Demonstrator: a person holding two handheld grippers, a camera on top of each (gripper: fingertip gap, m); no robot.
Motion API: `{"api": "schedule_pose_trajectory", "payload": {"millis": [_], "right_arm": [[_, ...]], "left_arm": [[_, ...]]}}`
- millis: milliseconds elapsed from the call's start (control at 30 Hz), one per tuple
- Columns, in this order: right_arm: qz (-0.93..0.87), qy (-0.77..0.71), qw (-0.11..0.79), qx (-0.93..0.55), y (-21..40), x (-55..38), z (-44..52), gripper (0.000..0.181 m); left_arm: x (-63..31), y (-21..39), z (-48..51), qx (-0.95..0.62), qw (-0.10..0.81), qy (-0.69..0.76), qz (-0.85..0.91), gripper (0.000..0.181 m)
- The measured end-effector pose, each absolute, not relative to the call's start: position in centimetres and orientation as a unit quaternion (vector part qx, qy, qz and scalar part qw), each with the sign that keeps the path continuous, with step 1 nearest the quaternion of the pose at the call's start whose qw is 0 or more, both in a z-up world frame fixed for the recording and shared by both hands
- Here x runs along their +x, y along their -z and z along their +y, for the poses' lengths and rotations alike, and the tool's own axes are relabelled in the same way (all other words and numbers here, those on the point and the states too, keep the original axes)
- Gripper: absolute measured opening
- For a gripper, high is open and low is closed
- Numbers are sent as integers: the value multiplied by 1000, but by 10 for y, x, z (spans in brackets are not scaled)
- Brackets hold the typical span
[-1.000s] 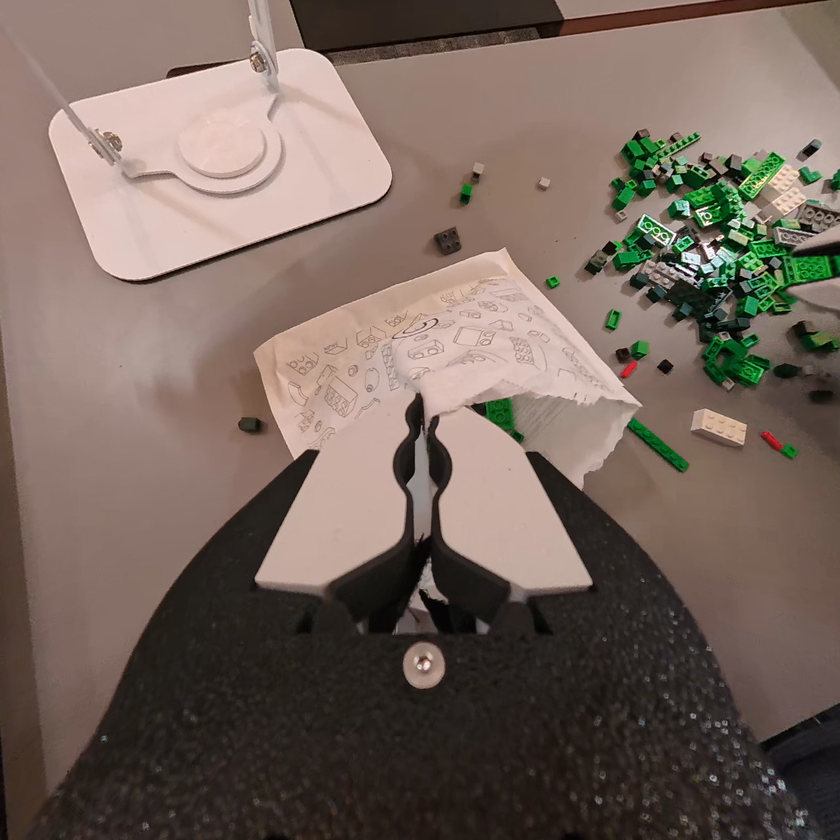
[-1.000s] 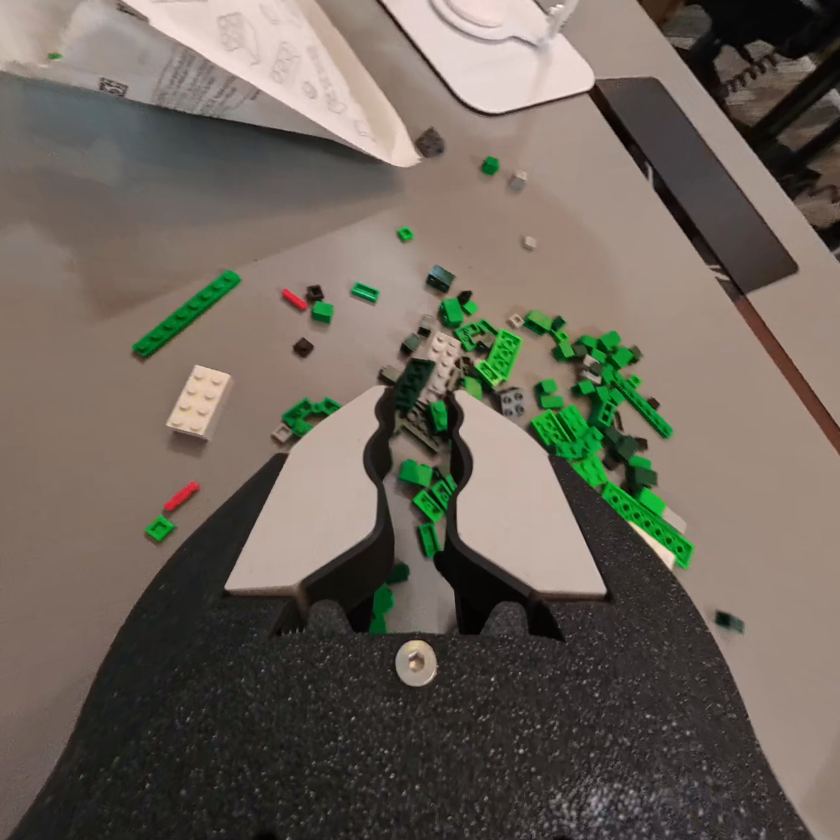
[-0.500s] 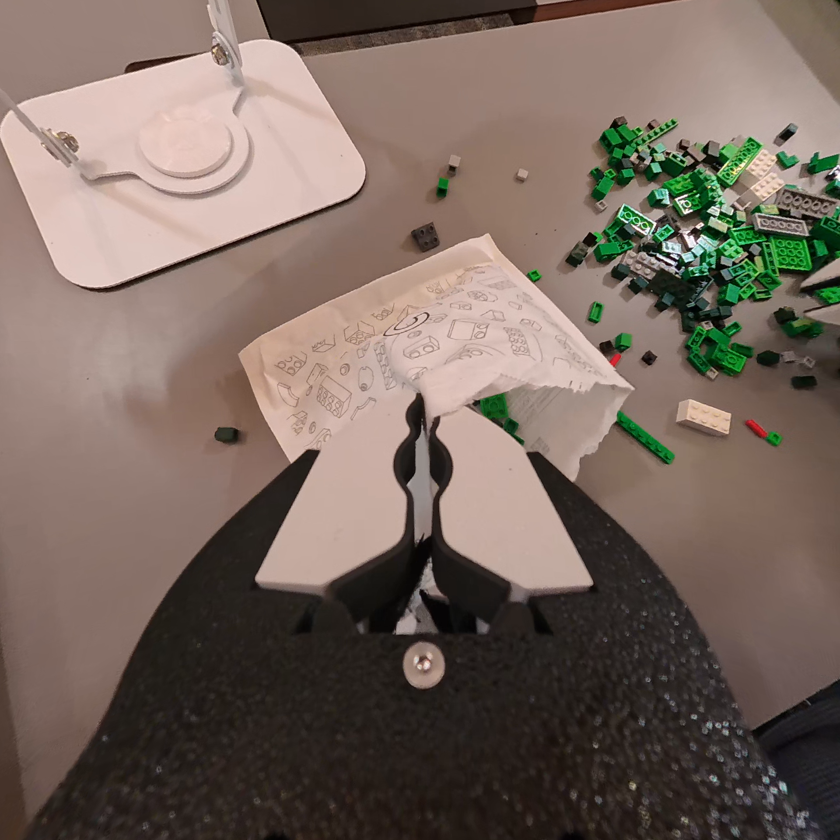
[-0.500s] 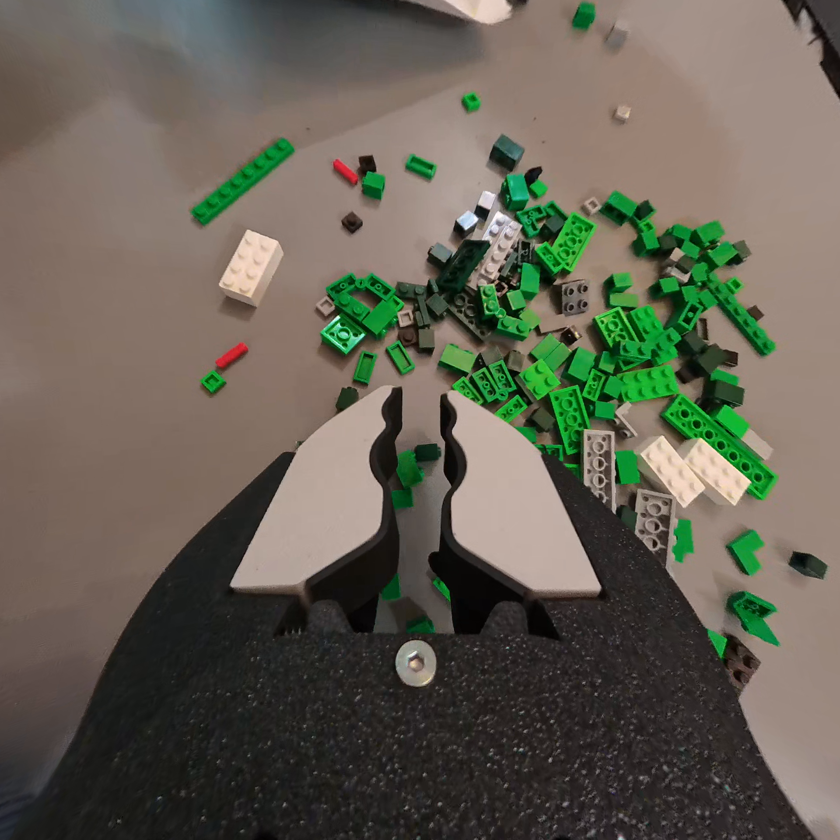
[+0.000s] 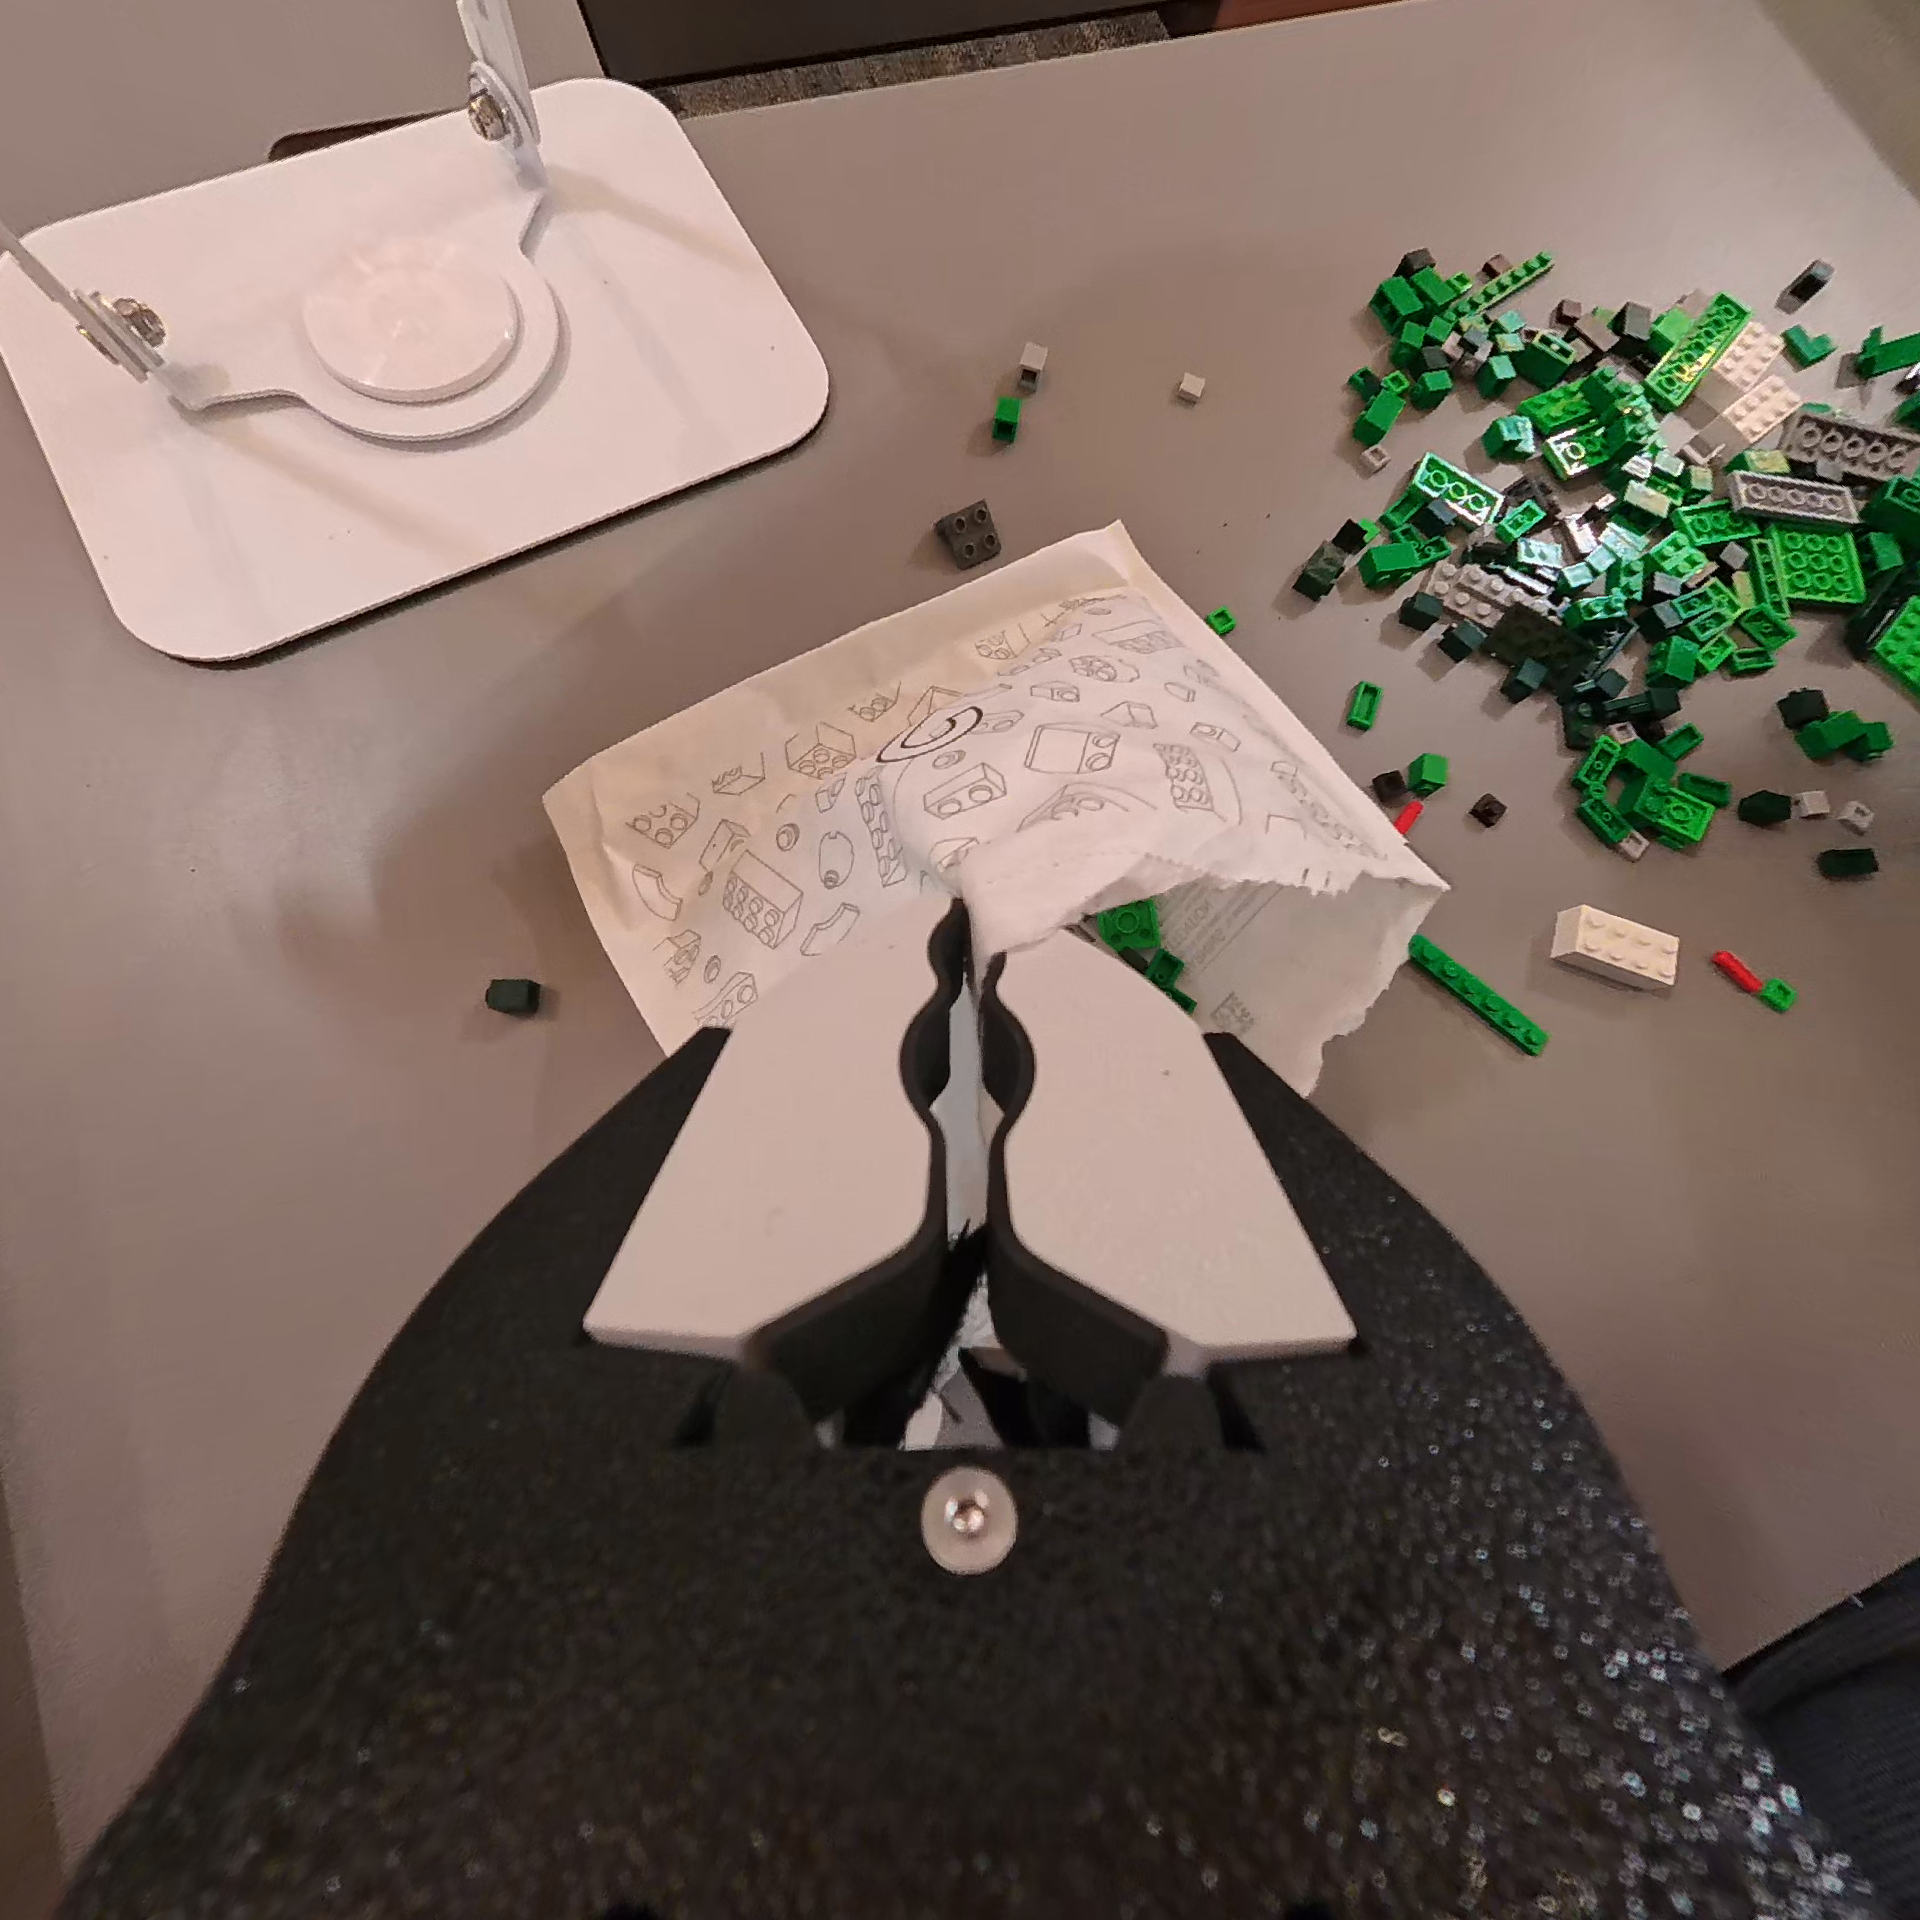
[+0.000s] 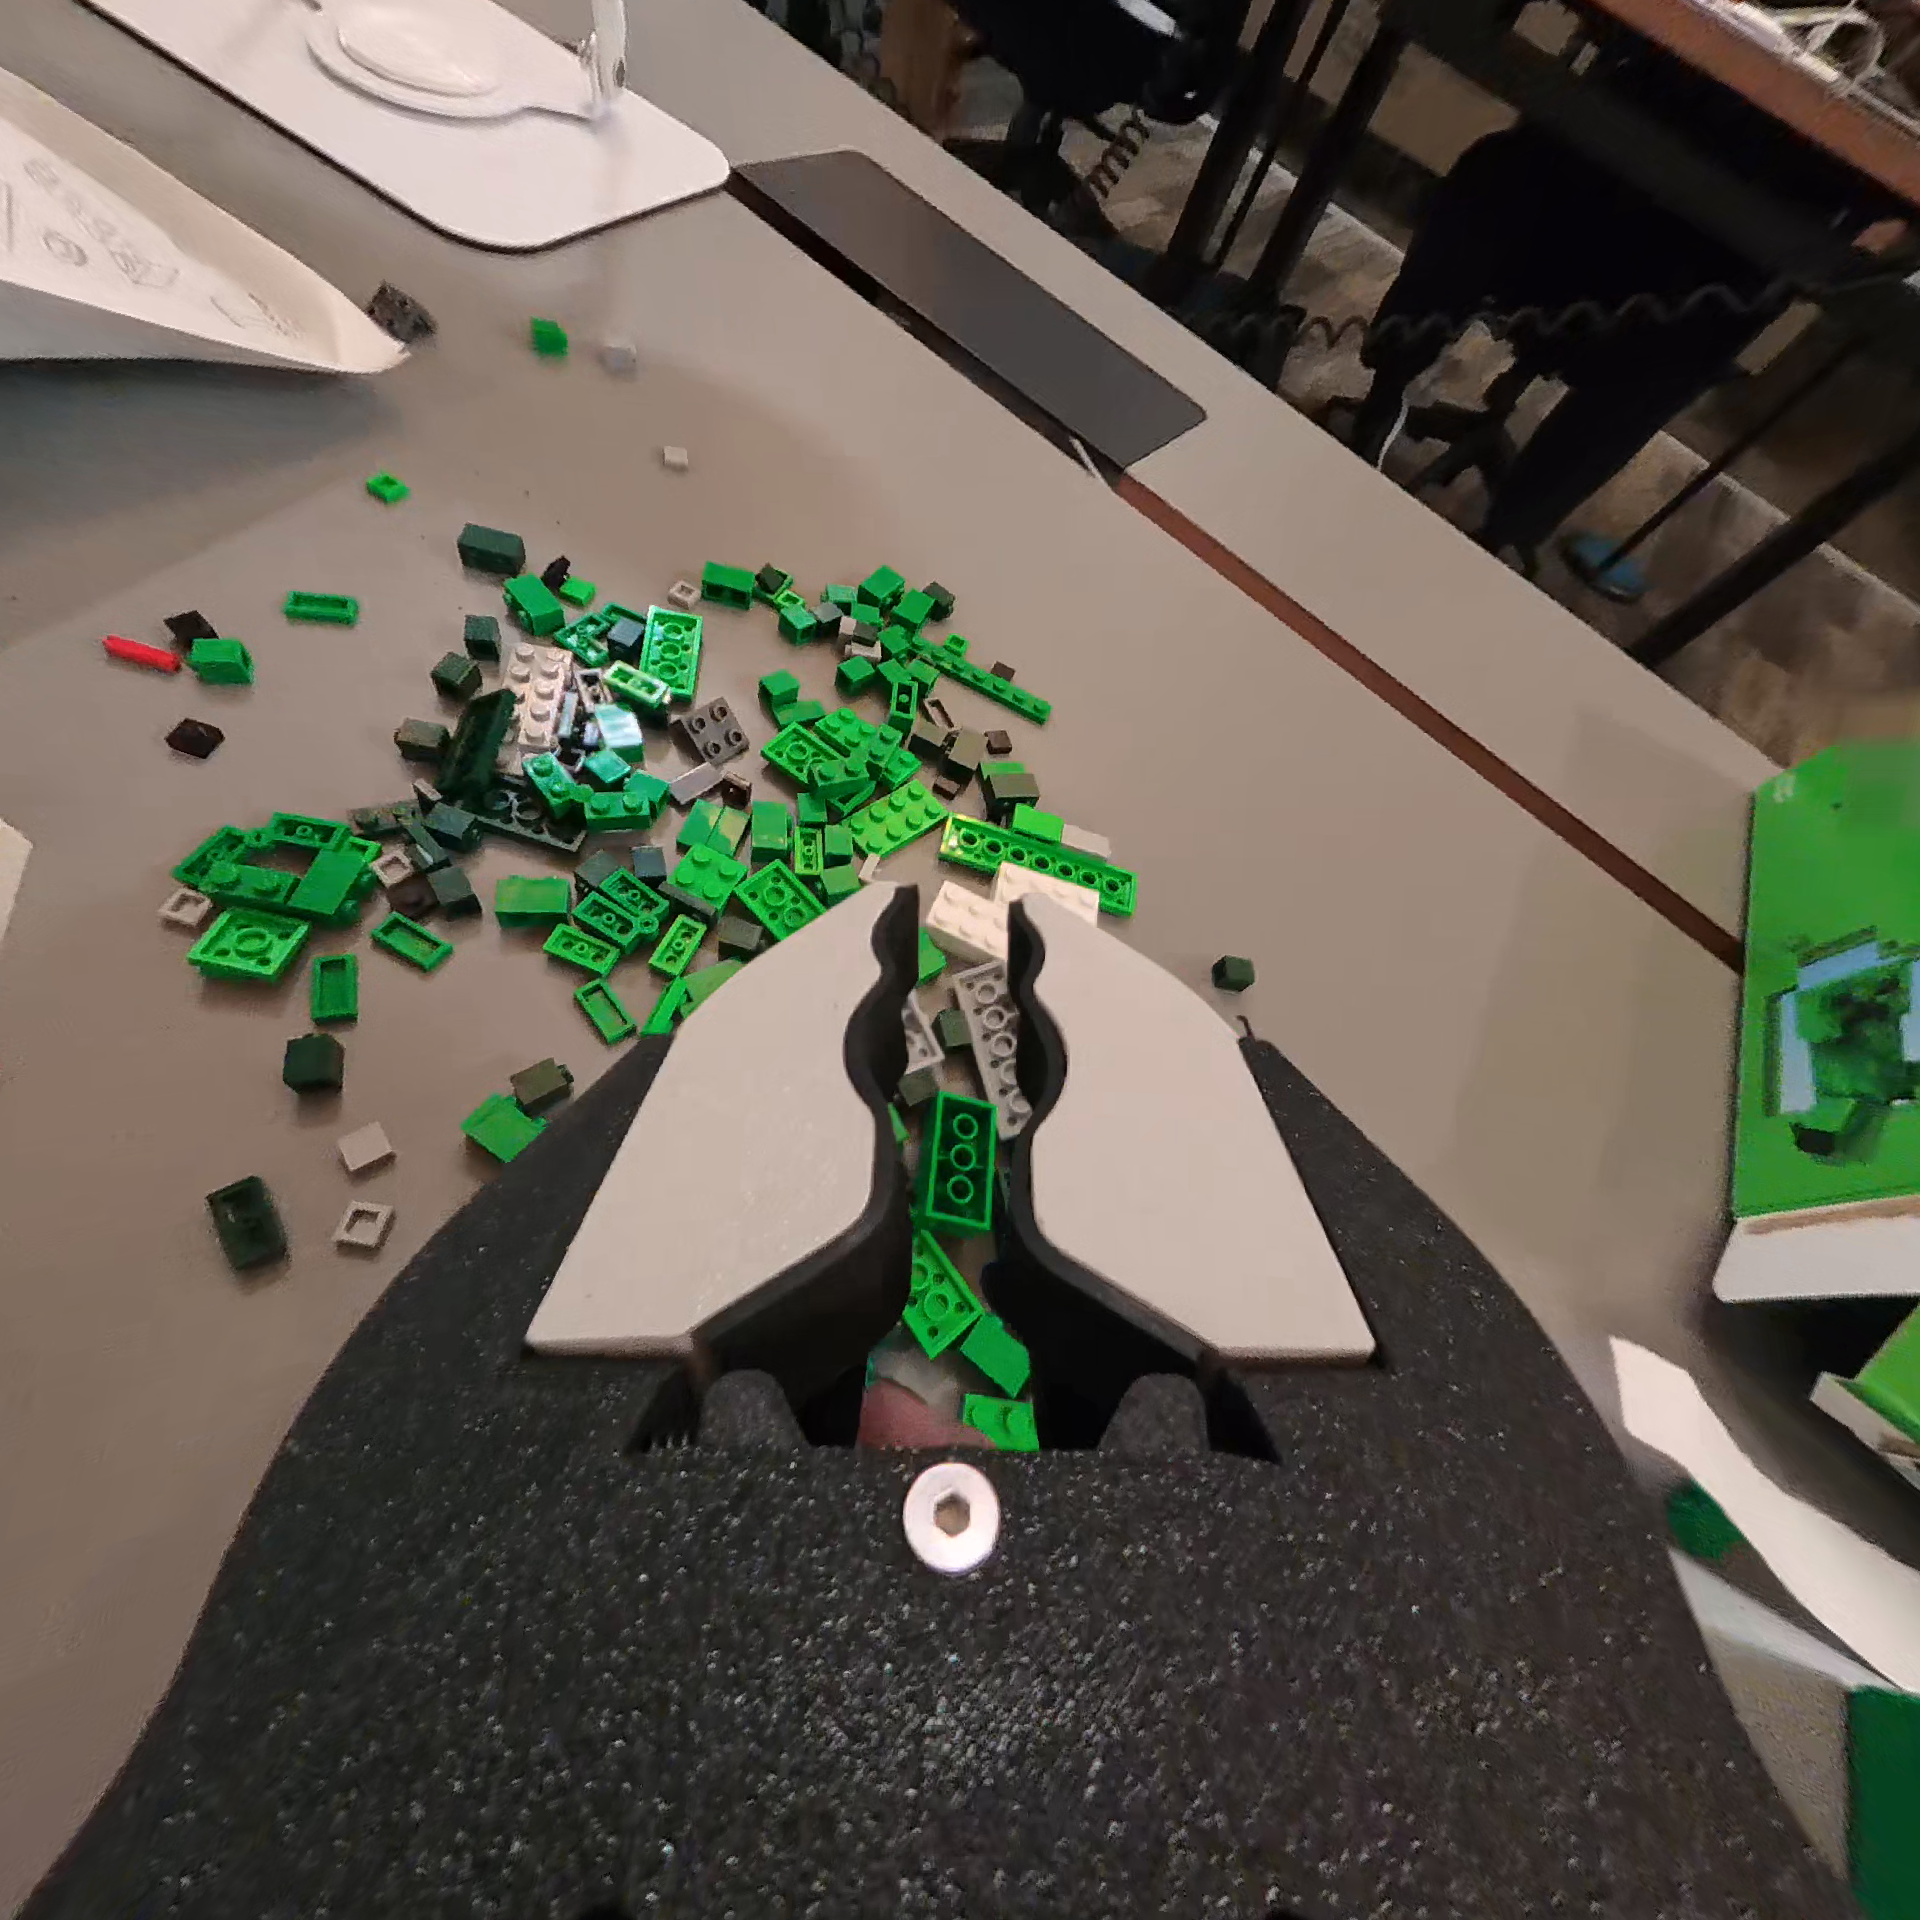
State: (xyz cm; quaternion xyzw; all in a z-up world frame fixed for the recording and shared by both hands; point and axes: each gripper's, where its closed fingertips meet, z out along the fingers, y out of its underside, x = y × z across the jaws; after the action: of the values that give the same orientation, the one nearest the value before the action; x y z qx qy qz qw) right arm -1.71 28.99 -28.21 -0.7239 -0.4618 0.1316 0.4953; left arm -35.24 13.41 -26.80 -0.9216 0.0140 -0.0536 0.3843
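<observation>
the left hand-held gripper (image 5: 971,935) pinches the torn edge of a white paper bag (image 5: 1049,769) printed with brick outlines, its mouth gaping toward a few green pieces inside. the right hand-held gripper (image 6: 961,914) hangs slightly spread over a heap of green, grey and white bricks (image 6: 665,790) on the grey table (image 6: 1299,790), apparently gripping none. a white stand base (image 5: 416,374) lies beyond the bag; a green box (image 6: 1829,987) sits right.
</observation>
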Motion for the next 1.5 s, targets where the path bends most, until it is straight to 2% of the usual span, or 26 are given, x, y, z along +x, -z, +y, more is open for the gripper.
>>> {"api": "schedule_pose_trajectory", "payload": {"millis": [133, 333, 767, 1067, 1167, 1300, 1433, 1500], "right_arm": [[-482, -135, 463, -731, 294, -18, 284, 17], [-469, -136, 465, -739, 294, -15, 288, 21], [-360, -78, 559, -743, 272, 5, 321, 21], [-326, -72, 570, -751, 274, 11, 329, 19], [-423, -158, 523, -723, 283, -19, 302, 17], [-628, -298, 344, -632, 308, -56, 204, 15], [-691, -250, 247, -631, 331, -51, 172, 15], [-706, -237, 225, -628, 336, -52, 165, 15]], "left_arm": [[-352, 268, 134, -922, 384, 53, 16, 0], [-351, 269, 134, -922, 383, 56, 18, 0], [-348, 270, 135, -923, 379, 58, 25, 0], [-347, 271, 135, -923, 378, 62, 28, 0], [-346, 271, 135, -923, 378, 62, 29, 0], [-346, 272, 134, -924, 377, 61, 31, 0], [-345, 272, 134, -924, 376, 60, 32, 0], [-344, 271, 134, -924, 375, 59, 34, 0]]}}
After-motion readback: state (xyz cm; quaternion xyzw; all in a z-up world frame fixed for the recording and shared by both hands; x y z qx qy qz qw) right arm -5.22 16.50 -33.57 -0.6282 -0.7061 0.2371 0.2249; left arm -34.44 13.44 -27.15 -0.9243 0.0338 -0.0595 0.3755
